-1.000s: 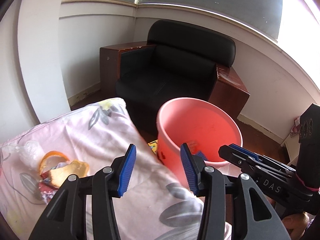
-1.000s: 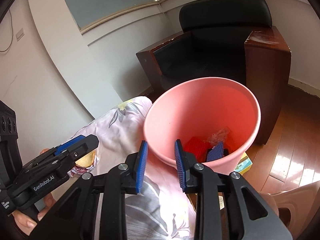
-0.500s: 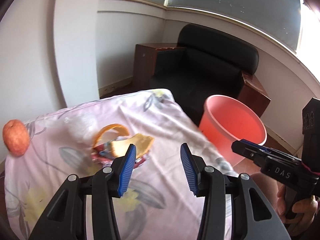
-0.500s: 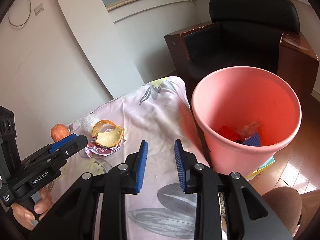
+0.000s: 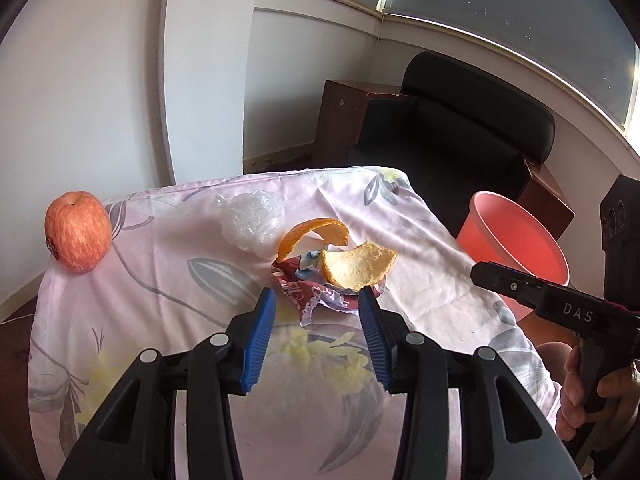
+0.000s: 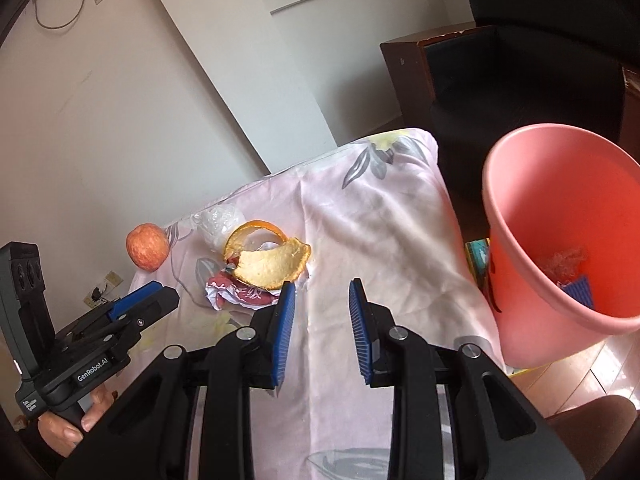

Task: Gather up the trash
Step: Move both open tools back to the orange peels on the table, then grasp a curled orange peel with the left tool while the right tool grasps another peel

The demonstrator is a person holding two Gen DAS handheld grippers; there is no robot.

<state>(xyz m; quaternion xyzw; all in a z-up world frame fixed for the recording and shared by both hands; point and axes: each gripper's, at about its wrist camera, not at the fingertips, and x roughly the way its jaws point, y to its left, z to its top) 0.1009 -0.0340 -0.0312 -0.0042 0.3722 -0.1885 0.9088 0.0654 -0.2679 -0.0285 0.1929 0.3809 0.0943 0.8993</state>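
Blue-padded left tongs [image 5: 317, 312] & right tongs [image 6: 322, 300] both apart, empty, above tablecloth [image 5: 420, 240].

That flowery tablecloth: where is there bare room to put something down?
The tablecloth is bare between the orange peel and the edge beside the pink bin, also near its front edge. It is crowded at the left: apple, plastic wad, peel and wrapper sit close together.

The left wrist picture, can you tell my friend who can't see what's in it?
The left gripper, jaws open and holding nothing, points at a pile of orange peel and a crumpled wrapper on a flowery pink cloth. A red apple sits far left, a clear plastic ball behind the pile, and a pink bin stands to the right.
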